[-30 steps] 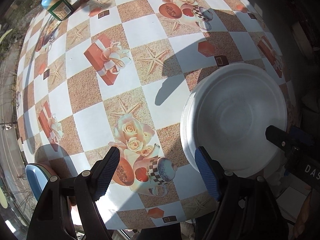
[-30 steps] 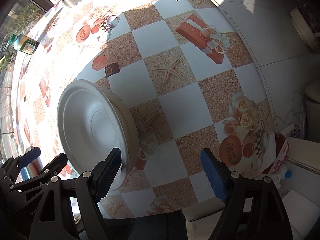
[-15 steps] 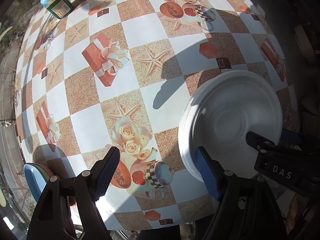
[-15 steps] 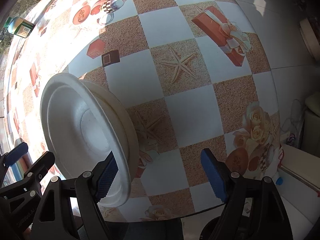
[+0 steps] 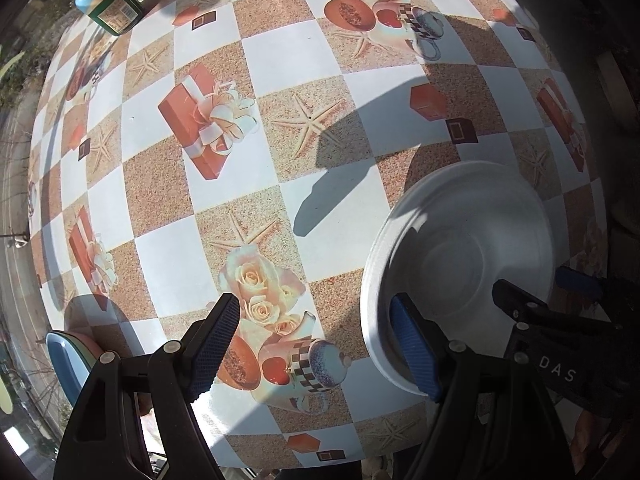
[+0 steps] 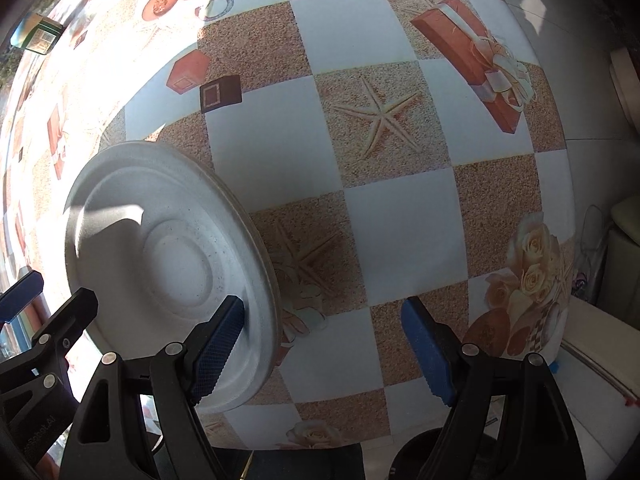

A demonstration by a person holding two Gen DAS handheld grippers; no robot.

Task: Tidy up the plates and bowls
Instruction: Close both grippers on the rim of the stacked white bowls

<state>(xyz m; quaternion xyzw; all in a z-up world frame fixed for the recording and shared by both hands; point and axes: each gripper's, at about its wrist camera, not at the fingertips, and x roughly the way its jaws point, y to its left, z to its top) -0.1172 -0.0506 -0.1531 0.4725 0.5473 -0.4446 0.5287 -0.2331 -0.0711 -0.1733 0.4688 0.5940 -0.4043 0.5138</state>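
I look straight down on a table under a checkered tablecloth printed with starfish, gift boxes and roses. My left gripper stands released, jaws wide, with only printed cloth between them; its right finger overlaps the near rim of the white foam plate in the picture, though I cannot tell whether the pad touches it. The plate sits near the table's near right corner in the left wrist view, its far side in shadow.

In the right wrist view my right gripper is likewise released, jaws spread. Its left pad hangs over the plate's inner rim, while the other pad is well clear above bare cloth; whether there is contact I cannot make out. The plate's lower edge is hidden behind the finger.

At the lower left of the left wrist view a blue dish with something pinkish stacked in it is cut off by the table edge and the gripper's frame. A green bottle with a pale blue cap stands at the far left; its label is too small to read.
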